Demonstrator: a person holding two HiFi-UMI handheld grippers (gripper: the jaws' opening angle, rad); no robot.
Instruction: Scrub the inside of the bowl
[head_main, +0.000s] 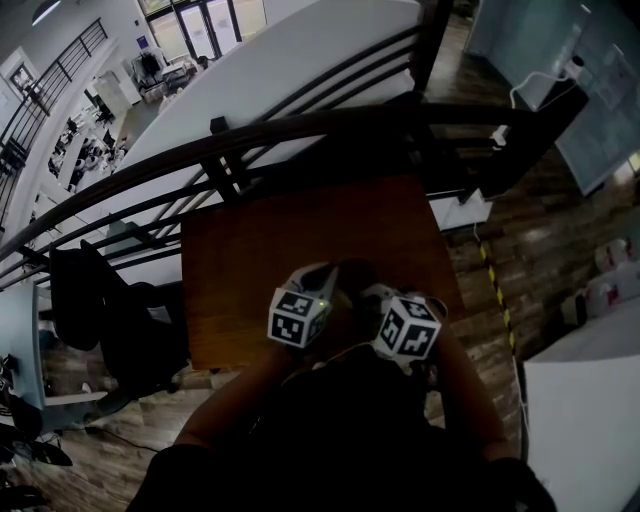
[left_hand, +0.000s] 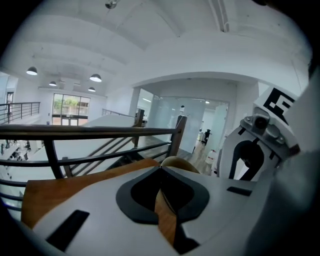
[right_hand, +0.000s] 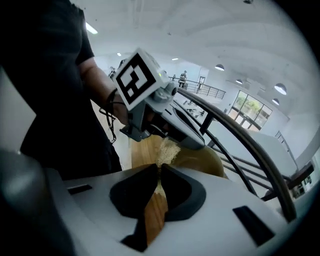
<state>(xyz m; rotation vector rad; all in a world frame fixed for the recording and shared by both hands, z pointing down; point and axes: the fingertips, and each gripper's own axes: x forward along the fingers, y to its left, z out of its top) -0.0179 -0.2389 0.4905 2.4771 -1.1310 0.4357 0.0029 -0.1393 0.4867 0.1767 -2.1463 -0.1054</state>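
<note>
A tan wooden bowl (right_hand: 202, 159) sits on the brown wooden table (head_main: 300, 230), close to the person. In the left gripper view its rim (left_hand: 179, 161) curves away right at the jaw tips. My left gripper (left_hand: 160, 168) is shut, and its tips appear to pinch that rim. In the right gripper view the left gripper (right_hand: 172, 141), with its marker cube, reaches down onto the bowl's edge. My right gripper (right_hand: 160, 170) is shut on a pale, grainy scrub pad (right_hand: 168, 150) that sticks out toward the bowl. In the dark head view both grippers stand side by side and the bowl is mostly hidden.
A dark metal railing (head_main: 250, 135) runs just past the table's far edge. A chair draped with dark clothing (head_main: 100, 300) stands to the left. A white surface (head_main: 585, 400) is at the lower right. The person's body fills the bottom of the head view.
</note>
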